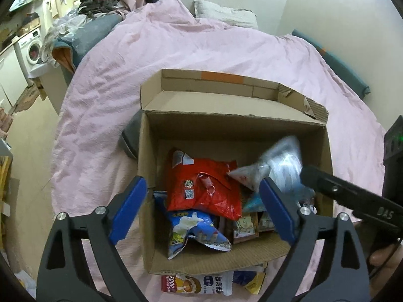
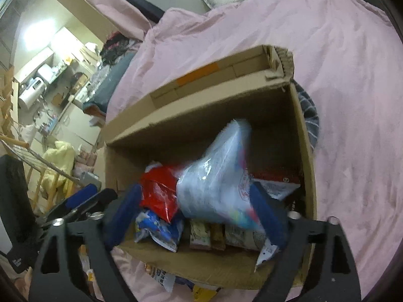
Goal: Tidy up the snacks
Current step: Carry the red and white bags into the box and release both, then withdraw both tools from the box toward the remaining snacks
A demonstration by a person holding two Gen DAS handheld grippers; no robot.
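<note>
We saw a bed under a pink duvet [image 1: 176,50]. On it stood an open cardboard box [image 1: 147,156], with snack packets [image 1: 196,284] at its near side and a pillow [image 1: 224,12] at the far edge.

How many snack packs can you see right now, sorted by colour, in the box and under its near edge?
Red bag in the box: 1
Blue bag in the box: 1
Clear bag, blurred, between the open right gripper's fingers: 1
Small brown packs on the box floor: at least 2
Packs poking out under the near edge: at least 2
Total: at least 7; others are hidden.
</note>
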